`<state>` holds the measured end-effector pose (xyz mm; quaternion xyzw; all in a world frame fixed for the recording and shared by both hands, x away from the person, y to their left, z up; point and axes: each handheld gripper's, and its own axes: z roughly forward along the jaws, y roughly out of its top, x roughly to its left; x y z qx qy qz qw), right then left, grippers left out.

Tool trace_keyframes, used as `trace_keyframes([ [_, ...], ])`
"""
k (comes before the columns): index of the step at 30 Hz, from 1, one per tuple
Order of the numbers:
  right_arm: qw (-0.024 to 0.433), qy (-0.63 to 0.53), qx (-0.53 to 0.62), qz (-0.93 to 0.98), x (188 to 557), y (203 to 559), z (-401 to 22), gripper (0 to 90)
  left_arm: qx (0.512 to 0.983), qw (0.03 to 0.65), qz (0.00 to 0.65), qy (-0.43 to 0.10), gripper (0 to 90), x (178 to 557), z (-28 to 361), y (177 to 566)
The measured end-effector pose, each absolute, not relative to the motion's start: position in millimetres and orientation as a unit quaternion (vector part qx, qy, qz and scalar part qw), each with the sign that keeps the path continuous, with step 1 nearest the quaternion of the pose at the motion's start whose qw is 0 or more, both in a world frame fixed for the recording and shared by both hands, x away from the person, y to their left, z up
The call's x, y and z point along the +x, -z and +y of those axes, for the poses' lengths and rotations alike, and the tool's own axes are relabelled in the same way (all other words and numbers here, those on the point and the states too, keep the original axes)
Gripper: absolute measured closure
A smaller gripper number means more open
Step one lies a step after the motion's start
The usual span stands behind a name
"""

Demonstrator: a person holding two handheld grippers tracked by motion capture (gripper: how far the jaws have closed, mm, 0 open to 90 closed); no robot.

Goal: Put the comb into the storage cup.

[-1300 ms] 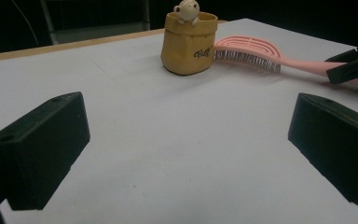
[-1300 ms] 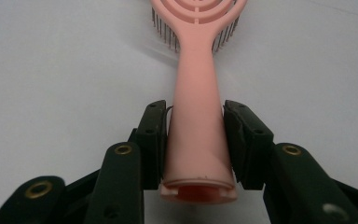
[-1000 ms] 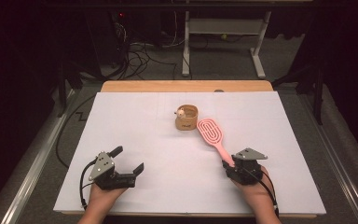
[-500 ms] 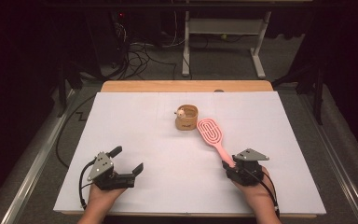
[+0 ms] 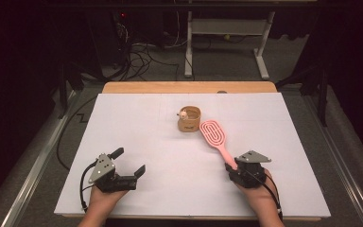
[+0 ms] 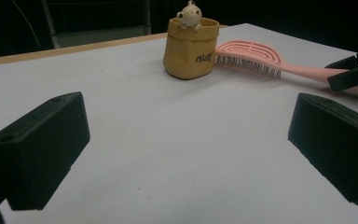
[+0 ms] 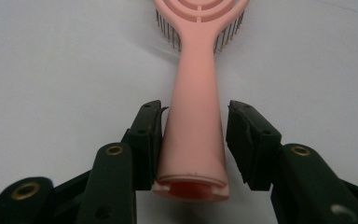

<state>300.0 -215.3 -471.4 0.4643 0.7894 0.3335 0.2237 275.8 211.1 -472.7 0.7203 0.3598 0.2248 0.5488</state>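
A pink hairbrush (image 5: 213, 133) lies on the white table cover, bristles down, its head next to a small tan pouch-shaped cup (image 5: 189, 119) with a little figure peeking over its rim. My right gripper (image 5: 230, 166) has just been closing, and in the right gripper view it (image 7: 193, 140) is shut on the end of the hairbrush (image 7: 196, 70) handle, a pad on each side. At the front left, my left gripper (image 5: 129, 161) rests open with nothing between its jaws. From the left gripper view (image 6: 186, 144), the cup (image 6: 189, 46) and hairbrush (image 6: 256, 53) lie ahead.
The white cover (image 5: 137, 123) spans the table, with a strip of bare wood (image 5: 189, 87) at the far edge. Beyond it are floor cables (image 5: 142, 52) and a white desk frame (image 5: 227, 28). The right gripper's jaws (image 6: 354, 72) reach in at the right of the left gripper view.
The right gripper's jaws have drawn slightly closer on the brush handle. Neither hand has moved, and the brush and cup lie where they were.
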Motion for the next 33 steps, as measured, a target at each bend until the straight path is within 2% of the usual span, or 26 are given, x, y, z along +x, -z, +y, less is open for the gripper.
trace_keyframes([
  [13, 0.212, -0.324, 0.454, 0.802, 292, 470, -230, 62.6, 0.724, 0.548, 0.358, -0.220, 0.0, 277, 211, 473],
  [33, 0.200, -0.345, 0.446, 0.801, 244, 468, -269, 62.5, 0.721, 0.551, 0.361, -0.215, 0.0, 276, 211, 473],
])
